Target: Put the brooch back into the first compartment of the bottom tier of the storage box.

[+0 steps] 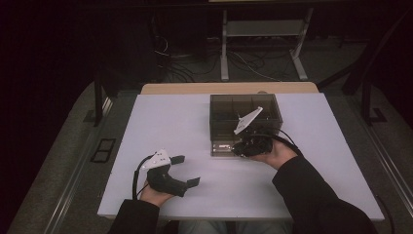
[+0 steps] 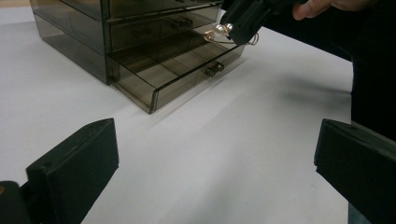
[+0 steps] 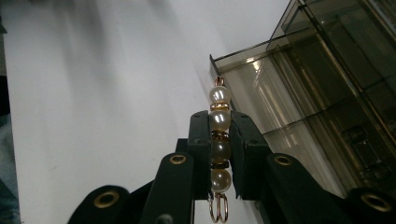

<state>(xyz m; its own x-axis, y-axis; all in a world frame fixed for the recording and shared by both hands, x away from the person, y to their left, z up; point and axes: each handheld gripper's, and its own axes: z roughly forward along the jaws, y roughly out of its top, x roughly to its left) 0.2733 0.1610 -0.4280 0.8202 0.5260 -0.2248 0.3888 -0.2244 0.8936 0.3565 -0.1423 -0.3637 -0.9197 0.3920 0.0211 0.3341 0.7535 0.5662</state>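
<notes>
Item: pearl strand (image 3: 219, 140), a short run of pale round beads spaced by thin gold rings, with small wire loops at both ends. It sits lengthwise between the jaws of the right gripper (image 3: 219, 122), which are closed on its middle beads; one bead and a loop stand clear beyond the jaw tips, two loops hang out behind them.

Handling, as judged: very light; beads hard, glossy and likely to slip or roll under flat pads; the linking between them probably lets the piece flex, so it may droop or swing when pinched at one end. Wire loops look thin and easily bent. Best hold is across the beads near the middle, with modest pressure, as now.

Just ahead of and below the right gripper: the pulled-out bottom drawer (image 2: 187, 70) of a smoked clear drawer box (image 1: 245, 117), with a small dark knob (image 2: 214, 69) on its front and dividers visible inside.

Left gripper (image 1: 187, 170): jaws spread wide, holding nothing, resting low over the white bench (image 1: 165, 122), well apart from the box and pointed toward it.
</notes>
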